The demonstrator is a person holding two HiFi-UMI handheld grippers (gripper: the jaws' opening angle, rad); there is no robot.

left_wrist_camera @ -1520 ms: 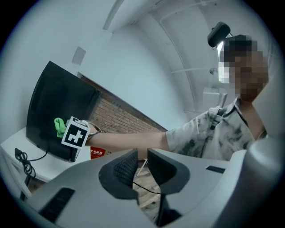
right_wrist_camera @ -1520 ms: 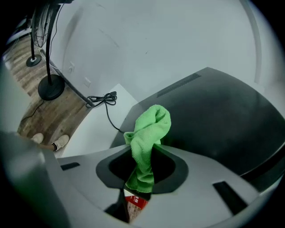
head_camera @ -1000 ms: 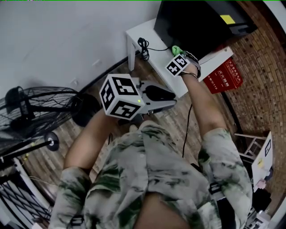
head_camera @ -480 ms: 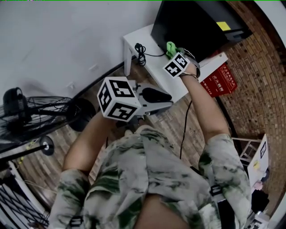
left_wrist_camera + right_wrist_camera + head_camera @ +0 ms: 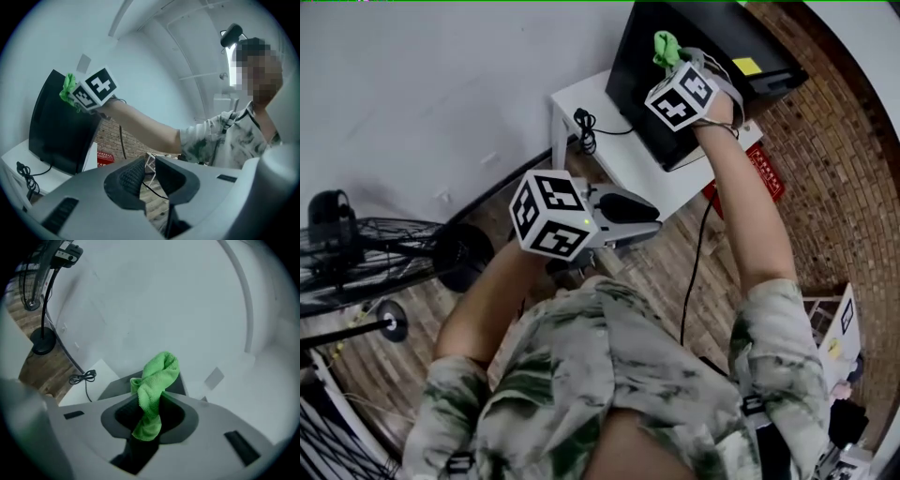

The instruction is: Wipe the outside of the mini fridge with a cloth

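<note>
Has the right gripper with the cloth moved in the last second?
Yes. The right gripper has moved away from the white table edge and up across the black fridge, carrying the green cloth.

floor fan (image 5: 366,267), white table (image 5: 623,164), coiled cable (image 5: 584,127)

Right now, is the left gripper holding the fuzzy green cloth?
No, the fuzzy green cloth is pinched in the right gripper's jaws, while the left gripper's jaws hold nothing.

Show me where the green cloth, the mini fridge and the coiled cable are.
green cloth (image 5: 157,378), right gripper view, folded middle.
mini fridge (image 5: 630,84), head view, black side wall.
coiled cable (image 5: 584,127), head view, bundled loops.
</note>
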